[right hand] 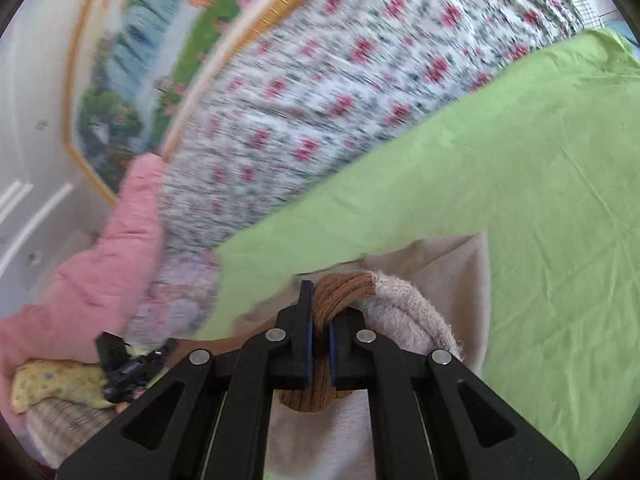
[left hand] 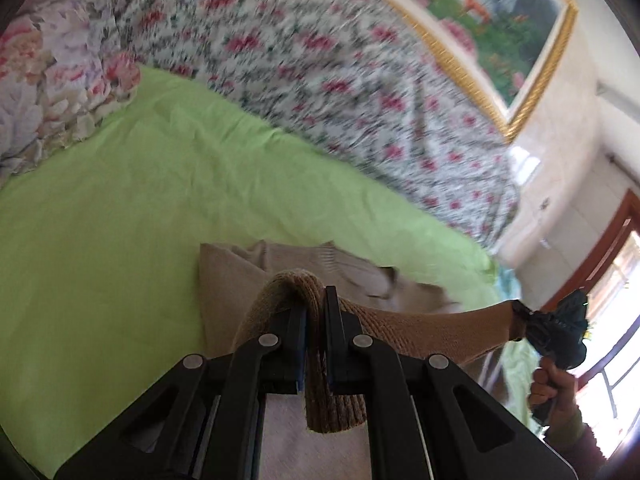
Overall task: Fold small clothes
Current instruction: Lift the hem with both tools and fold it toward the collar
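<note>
A small beige knit garment [left hand: 244, 272] with a brown ribbed band [left hand: 420, 330] hangs above the green sheet [left hand: 120, 216]. My left gripper [left hand: 315, 300] is shut on the band's left end. My right gripper [right hand: 319, 304] is shut on the band's other end [right hand: 344, 284]; it also shows in the left wrist view [left hand: 520, 318], holding the band stretched taut to the right. The beige body [right hand: 440, 264] drapes below and beside both grippers. The left gripper shows small at lower left of the right wrist view [right hand: 120, 364].
A floral quilt [left hand: 340, 60] lies bunched along the far side of the bed. A floral pillow [left hand: 52, 76] sits at the left. A gold-framed picture [left hand: 520, 20] hangs on the wall. A pink garment [right hand: 112, 248] and a yellow cloth [right hand: 52, 384] lie at the left.
</note>
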Tool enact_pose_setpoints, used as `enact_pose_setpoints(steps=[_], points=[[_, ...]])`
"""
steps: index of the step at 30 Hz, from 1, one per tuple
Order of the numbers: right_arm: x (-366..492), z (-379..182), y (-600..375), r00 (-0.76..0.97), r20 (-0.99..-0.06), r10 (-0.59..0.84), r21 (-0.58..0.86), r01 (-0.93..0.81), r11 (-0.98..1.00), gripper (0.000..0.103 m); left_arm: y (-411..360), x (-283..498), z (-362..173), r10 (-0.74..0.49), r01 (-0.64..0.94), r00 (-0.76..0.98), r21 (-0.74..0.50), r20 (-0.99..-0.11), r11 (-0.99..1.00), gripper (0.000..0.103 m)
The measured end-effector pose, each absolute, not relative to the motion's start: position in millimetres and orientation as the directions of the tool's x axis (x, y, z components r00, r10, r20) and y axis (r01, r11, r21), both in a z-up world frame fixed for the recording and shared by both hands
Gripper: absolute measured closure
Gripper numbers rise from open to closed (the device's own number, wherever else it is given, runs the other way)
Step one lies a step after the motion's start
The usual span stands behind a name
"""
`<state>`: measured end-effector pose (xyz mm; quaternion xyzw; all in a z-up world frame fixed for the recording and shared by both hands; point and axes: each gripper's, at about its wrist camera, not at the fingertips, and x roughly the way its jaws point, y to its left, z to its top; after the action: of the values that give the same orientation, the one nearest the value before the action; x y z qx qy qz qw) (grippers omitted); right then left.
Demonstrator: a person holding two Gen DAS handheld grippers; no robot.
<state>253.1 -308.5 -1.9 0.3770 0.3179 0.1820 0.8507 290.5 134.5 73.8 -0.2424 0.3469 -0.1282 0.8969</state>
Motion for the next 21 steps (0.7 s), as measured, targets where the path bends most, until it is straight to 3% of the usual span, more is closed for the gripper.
enact_pose_setpoints(steps=[14,19,21], points=[[326.2,-73.8,-296.5,0.643,-0.625,0.443,0.642,0.101,0.76,0.096,127.9,362.5,8.5,-0.312,-0.032,0.651,-0.436,-0.692,0.899,0.096],[326.3,-80.7,-297.6,0.637,-0.634,0.439,0.647,0.126,0.752,0.094,123.5,362.0,5.9,-0.309,-0.025,0.623,-0.412,-0.719,0.911,0.092],[317.1,-74.8,-303.7,0.65,-0.611,0.451,0.676,0.132,0.725,0.09,123.4,348.2,13.8,-0.324,-0.002,0.62,-0.415,-0.714,0.91,0.081]])
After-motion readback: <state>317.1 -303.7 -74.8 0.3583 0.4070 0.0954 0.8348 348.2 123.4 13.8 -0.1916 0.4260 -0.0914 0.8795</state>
